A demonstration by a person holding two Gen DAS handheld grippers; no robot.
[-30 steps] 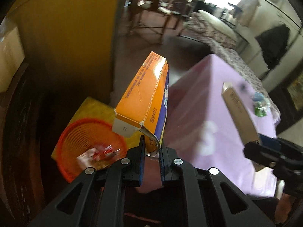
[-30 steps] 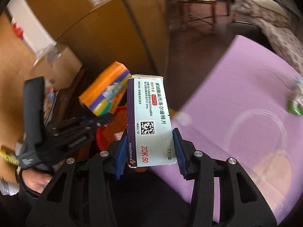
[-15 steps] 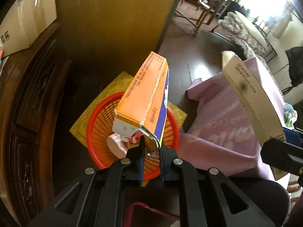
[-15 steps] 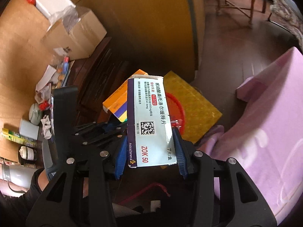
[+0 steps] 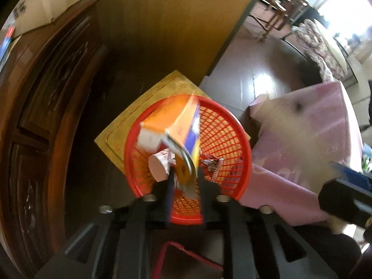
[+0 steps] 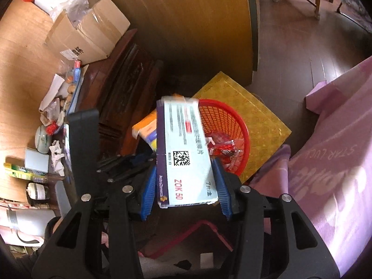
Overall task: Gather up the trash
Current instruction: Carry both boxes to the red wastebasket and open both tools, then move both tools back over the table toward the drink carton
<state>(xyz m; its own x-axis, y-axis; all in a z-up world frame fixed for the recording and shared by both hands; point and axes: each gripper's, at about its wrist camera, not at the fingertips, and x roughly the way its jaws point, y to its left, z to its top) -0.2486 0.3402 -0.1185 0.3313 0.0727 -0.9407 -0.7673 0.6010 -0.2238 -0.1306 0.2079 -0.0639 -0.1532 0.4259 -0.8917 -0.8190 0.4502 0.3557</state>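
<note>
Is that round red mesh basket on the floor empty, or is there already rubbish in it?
Not empty. The round red mesh basket already holds a white paper cup and red crinkled wrappers; how full it is, I cannot tell.

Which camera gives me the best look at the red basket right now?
The left wrist view. The red basket sits centred there with nearly its whole rim and contents visible, though the orange box covers part. In the right wrist view the basket is half hidden behind the white box.
</note>
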